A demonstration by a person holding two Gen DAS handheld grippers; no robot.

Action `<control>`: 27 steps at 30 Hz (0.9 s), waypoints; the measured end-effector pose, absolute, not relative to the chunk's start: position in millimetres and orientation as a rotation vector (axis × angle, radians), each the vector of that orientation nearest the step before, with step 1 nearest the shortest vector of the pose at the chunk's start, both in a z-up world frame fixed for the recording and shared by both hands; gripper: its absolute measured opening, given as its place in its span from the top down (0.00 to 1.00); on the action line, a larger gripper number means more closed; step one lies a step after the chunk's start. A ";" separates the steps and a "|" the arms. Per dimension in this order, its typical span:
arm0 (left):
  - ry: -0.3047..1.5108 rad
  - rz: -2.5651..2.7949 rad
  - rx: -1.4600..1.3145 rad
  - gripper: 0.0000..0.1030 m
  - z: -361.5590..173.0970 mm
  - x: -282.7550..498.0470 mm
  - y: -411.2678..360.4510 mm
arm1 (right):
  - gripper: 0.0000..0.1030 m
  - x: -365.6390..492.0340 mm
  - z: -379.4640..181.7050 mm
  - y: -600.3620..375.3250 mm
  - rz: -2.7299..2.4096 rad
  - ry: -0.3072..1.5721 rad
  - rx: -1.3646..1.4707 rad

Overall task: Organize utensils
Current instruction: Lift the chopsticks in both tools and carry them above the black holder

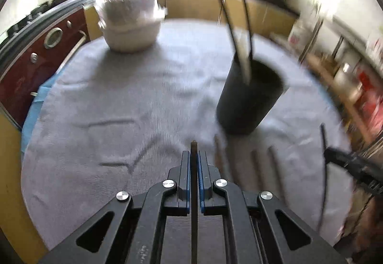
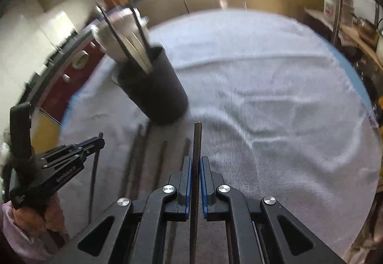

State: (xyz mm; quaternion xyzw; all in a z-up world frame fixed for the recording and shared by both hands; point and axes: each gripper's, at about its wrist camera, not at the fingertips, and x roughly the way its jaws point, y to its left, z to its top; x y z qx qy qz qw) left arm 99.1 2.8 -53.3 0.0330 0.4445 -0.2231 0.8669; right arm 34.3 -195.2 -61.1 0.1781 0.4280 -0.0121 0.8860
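My left gripper [image 1: 194,153] is shut on a thin dark chopstick [image 1: 194,144] that pokes out just past its blue pads. My right gripper [image 2: 196,159] is shut on another dark chopstick [image 2: 197,137], which reaches further forward. Both are held above a grey cloth [image 1: 124,96]. A black cylindrical holder [image 1: 249,96] stands ahead and to the right of the left gripper, with several utensils upright in it. In the right wrist view the holder [image 2: 155,89] stands ahead to the left. Several loose chopsticks [image 2: 143,156] lie on the cloth in front of it. The left gripper [image 2: 100,140] shows at that view's left edge.
A white lidded pot [image 1: 131,22] sits at the far left of the round table. A red appliance [image 1: 36,60] and yellow cabinets [image 1: 198,5] lie beyond the table edge. Shelves with jars [image 2: 335,5] stand to the right. A person's hand [image 2: 31,216] holds the left gripper.
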 end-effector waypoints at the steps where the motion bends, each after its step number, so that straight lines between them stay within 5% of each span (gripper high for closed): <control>1: 0.896 -0.471 0.046 0.94 -41.0 94.2 6.3 | 0.93 32.6 -53.7 -194.4 -0.014 0.864 0.372; 13: 0.582 -0.445 -0.099 0.94 51.4 37.4 36.7 | 0.94 -20.4 12.4 -173.3 0.065 0.555 0.341; 27: 0.427 -0.428 -0.181 0.94 109.0 46.6 33.5 | 0.94 -23.6 72.1 -173.2 0.056 0.347 0.345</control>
